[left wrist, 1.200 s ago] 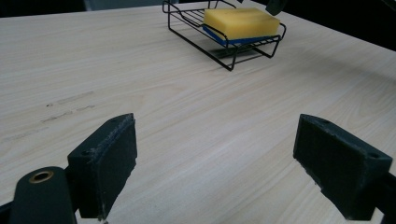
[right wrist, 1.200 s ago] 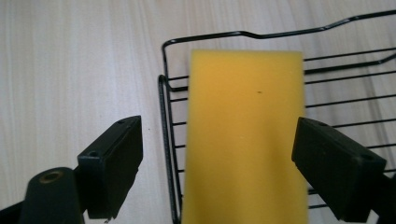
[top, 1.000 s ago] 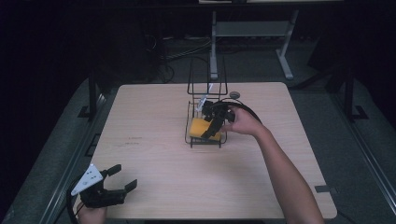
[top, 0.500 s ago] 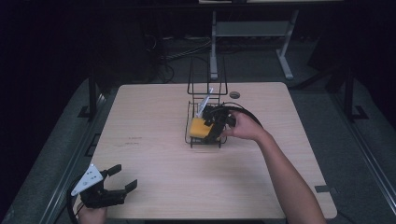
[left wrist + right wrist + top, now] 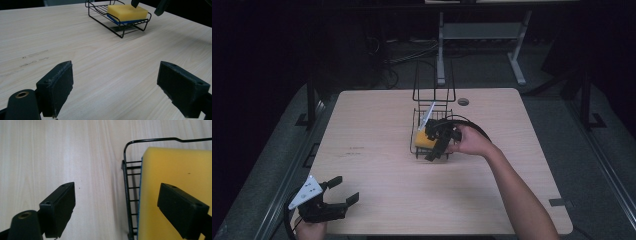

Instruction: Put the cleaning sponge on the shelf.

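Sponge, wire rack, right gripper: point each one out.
sponge (image 5: 126, 12), left gripper view, on its yellow top face.
wire rack (image 5: 124, 173), right gripper view, on its black rim at the near corner.
right gripper (image 5: 438, 152), high view, between its open fingertips.

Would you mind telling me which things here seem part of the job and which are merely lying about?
In play, as far as I can judge:
- yellow sponge
- black wire basket holding it
- right gripper, open above them

Lying about:
- left gripper, open, at the near edge
- table
- round grommet in the tabletop
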The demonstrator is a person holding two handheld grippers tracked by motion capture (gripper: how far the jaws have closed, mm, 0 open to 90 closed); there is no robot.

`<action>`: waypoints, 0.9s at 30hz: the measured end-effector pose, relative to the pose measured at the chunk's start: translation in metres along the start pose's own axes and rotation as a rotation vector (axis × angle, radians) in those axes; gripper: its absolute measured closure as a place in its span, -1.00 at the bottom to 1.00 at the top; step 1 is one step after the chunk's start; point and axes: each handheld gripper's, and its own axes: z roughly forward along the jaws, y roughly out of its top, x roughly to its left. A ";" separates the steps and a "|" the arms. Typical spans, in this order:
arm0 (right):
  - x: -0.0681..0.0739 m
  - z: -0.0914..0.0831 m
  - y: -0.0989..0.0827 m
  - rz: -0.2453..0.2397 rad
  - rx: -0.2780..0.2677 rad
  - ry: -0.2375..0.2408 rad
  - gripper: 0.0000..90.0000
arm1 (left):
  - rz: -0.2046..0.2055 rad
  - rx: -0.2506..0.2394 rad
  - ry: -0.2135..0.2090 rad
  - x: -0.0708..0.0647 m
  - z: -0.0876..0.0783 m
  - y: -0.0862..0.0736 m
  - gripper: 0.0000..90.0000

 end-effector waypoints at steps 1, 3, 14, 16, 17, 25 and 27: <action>0.000 0.001 -0.001 0.004 -0.006 0.001 -0.68 | 0.000 0.001 0.000 0.000 0.000 0.000 -0.71; 0.001 0.002 -0.002 0.004 0.000 -0.003 -0.68 | 0.001 0.000 -0.001 0.000 0.000 0.000 -0.71; 0.013 -0.001 -0.007 -0.013 -0.003 -0.012 -0.67 | -0.002 0.000 0.004 0.001 -0.001 0.000 -0.71; 0.015 -0.001 -0.010 -0.010 -0.005 -0.010 -0.67 | -0.005 -0.004 0.003 0.000 -0.001 0.000 -0.72; 0.016 0.000 -0.012 -0.010 -0.004 -0.012 -0.67 | -0.004 -0.004 0.003 0.000 -0.001 0.000 -0.71; 0.024 0.001 -0.026 0.005 -0.004 -0.011 -0.67 | 0.000 -0.002 0.005 0.000 -0.001 -0.001 -0.71; 0.027 -0.001 -0.030 0.003 -0.009 -0.016 -0.67 | 0.001 0.001 0.005 0.000 0.000 -0.001 -0.71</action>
